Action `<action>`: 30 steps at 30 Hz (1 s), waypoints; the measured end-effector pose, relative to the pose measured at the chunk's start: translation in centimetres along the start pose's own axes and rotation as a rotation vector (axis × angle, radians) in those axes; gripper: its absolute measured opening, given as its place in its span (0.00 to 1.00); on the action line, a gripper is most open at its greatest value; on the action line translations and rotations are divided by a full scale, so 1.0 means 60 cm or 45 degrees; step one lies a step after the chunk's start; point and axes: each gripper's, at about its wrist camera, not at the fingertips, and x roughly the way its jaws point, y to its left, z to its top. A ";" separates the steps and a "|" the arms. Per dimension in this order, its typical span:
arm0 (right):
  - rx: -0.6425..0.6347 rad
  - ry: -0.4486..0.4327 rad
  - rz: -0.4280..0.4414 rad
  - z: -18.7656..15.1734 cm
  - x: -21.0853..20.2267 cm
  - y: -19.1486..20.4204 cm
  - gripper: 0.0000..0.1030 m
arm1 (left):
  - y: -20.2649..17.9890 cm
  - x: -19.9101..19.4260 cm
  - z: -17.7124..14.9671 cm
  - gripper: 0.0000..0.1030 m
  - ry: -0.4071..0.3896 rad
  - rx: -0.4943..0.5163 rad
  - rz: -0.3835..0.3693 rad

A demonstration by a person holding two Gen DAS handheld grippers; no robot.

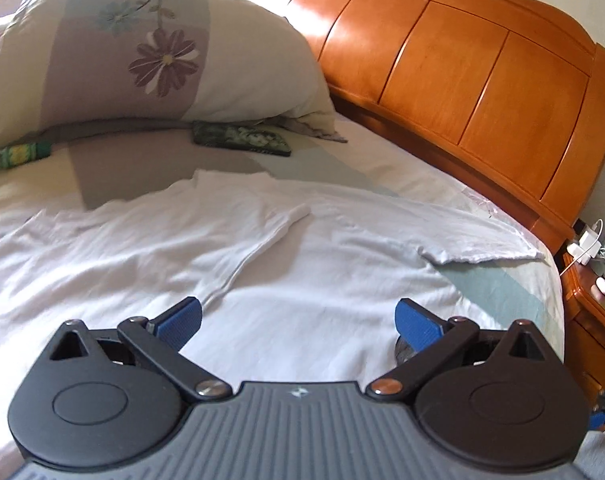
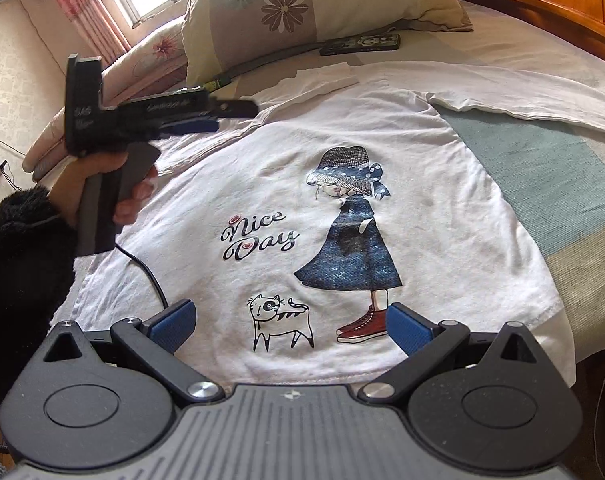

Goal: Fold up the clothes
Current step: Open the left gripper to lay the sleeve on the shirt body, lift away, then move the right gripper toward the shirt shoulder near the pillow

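White t-shirt (image 2: 342, 168) flat under both spread hand-held grippers (image 2: 288, 324).

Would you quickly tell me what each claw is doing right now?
Left claw: open, holding nothing, above the white T-shirt.
Right claw: open, holding nothing.

Ahead of the open jaws, a pillow (image 2: 318, 4) is hiding part of a dark case (image 2: 360, 44). The nightstand clutter (image 1: 598, 264), right of the jaws, is showing too small to identify.
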 end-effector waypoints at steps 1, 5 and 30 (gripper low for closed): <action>-0.004 0.003 0.003 0.000 0.001 0.001 1.00 | 0.014 -0.012 -0.012 0.99 -0.002 -0.036 0.023; -0.020 0.003 0.000 0.003 0.002 0.008 1.00 | 0.072 -0.060 -0.062 0.99 -0.010 -0.181 0.115; -0.116 -0.014 -0.017 0.045 0.014 0.027 1.00 | 0.131 -0.182 -0.066 0.99 -0.289 -0.495 0.379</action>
